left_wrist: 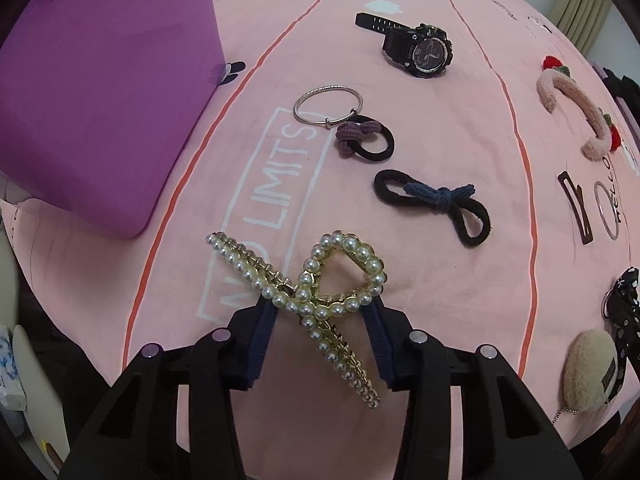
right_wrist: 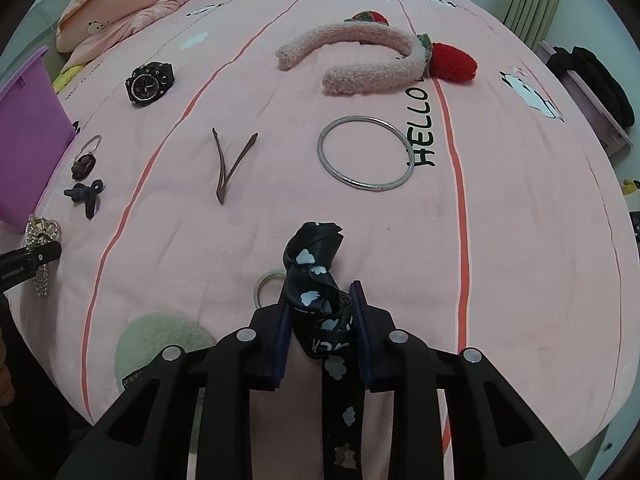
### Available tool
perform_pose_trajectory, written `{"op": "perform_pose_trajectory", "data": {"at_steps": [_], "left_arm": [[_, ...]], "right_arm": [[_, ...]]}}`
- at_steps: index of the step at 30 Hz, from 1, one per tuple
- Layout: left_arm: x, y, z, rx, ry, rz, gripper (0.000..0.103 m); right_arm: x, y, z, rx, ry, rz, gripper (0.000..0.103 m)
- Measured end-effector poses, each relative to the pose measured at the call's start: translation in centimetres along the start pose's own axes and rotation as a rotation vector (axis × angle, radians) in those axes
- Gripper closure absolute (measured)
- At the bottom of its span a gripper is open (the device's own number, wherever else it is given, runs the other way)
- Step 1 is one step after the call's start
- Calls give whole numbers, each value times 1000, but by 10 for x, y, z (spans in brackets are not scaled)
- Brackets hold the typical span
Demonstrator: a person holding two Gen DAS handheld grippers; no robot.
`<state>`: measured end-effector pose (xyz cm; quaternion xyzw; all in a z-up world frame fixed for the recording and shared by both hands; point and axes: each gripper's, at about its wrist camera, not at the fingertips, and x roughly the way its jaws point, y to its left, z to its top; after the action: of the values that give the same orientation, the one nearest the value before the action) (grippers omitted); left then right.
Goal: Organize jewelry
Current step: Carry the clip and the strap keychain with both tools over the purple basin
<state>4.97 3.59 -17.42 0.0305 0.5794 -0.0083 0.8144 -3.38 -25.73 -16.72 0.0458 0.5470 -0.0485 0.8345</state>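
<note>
The pearl clip (left_wrist: 316,300) is held tight in the left gripper (left_wrist: 320,320). The purple box (left_wrist: 100,100) is seen up and left, nearer this hand. The black strap (right_wrist: 320,300) is pinched by the right gripper (right_wrist: 320,320).

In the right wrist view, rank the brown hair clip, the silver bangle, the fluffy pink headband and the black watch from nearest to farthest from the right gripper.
1. Brown hair clip: ahead, left of the right gripper. The silver bangle, ahead and slightly right, is too close to call against it.
2. Fluffy pink headband: beyond the bangle.
3. Black watch: far left; its order against the headband is uncertain.
</note>
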Motion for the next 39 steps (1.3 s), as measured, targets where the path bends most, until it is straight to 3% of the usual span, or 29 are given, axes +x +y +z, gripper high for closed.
{"op": "perform_pose_trajectory", "data": {"at_steps": [1,2,4,7,10,19,26,34,39], "left_arm": [[-2,2,-1,-5,-2,-7,62],[-3,3,-1,-10,-1,-21,71],[-8,4,-1,-13,-13,-24,71],[-22,8,-5,-11,-31,-39,86],[-33,10,-5,-12,-52,-54,89],[-54,15,-6,-18,-90,-96,89],[-102,14,1,-9,-192,-143,89],[-168,12,19,-4,-317,-194,89],[-201,29,34,-31,-375,-200,89]], "right_arm": [[-2,0,-1,3,-5,4,76],[-4,-1,0,6,-10,8,76],[-7,-2,1,8,-18,13,76],[-13,-1,1,12,-29,23,76],[-18,0,2,15,-39,29,76],[-29,2,2,14,-60,31,77],[-60,8,14,12,-134,54,77],[-111,36,47,-20,-245,137,77],[-140,73,79,-70,-309,214,77]]}}
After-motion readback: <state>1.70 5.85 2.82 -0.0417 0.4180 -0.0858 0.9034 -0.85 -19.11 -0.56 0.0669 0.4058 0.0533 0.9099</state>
